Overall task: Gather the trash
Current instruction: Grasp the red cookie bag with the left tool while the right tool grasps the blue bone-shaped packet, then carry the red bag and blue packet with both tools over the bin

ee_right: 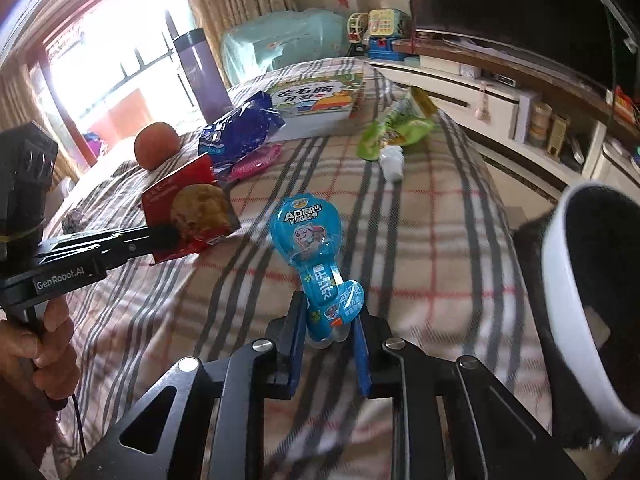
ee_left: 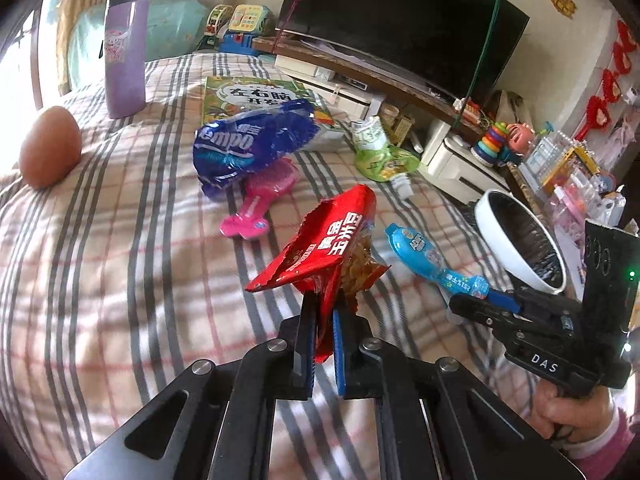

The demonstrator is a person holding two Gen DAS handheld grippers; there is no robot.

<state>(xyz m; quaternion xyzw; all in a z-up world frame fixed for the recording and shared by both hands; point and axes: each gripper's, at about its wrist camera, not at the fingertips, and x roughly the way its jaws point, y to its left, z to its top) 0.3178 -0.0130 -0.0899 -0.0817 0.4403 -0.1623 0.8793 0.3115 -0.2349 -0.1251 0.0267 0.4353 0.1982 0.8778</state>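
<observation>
The left claw (ee_left: 324, 316) is clamped on a torn red foil snack wrapper (ee_left: 332, 244), gripping it by its lower edge so the wrapper stands up above the plaid bedcover (ee_left: 120, 280). In the right wrist view the same red wrapper (ee_right: 188, 212) shows a picture of a biscuit and is raised off the bed at the tip of the left claw (ee_right: 160, 238).

The right claw (ee_right: 328, 332) is closed on the narrow tail end of a light blue plastic lollipop-shaped candy wrapper (ee_right: 308, 236), whose round head points away from the camera, over the bedcover (ee_right: 420, 240). From the left wrist view this blue wrapper (ee_left: 432, 260) reaches from the right claw (ee_left: 480, 300) toward the middle of the bed.

Just beside the right claw, at the bed's edge, stands a white round bin with a black liner (ee_left: 520, 240), tilted in view; its white rim (ee_right: 568, 300) fills the right side of the right wrist picture.

Further up the bed lie a crumpled dark blue plastic tissue packet (ee_left: 248, 144) resting on a pink plastic hairbrush (ee_left: 260, 200), and a green squeezed drink pouch with a white cap (ee_left: 384, 156). Behind them lies a green children's book (ee_left: 248, 94). A brown egg-shaped object (ee_left: 50, 148) and a tall lilac thermos flask (ee_left: 126, 48) stand well apart on the left.
</observation>
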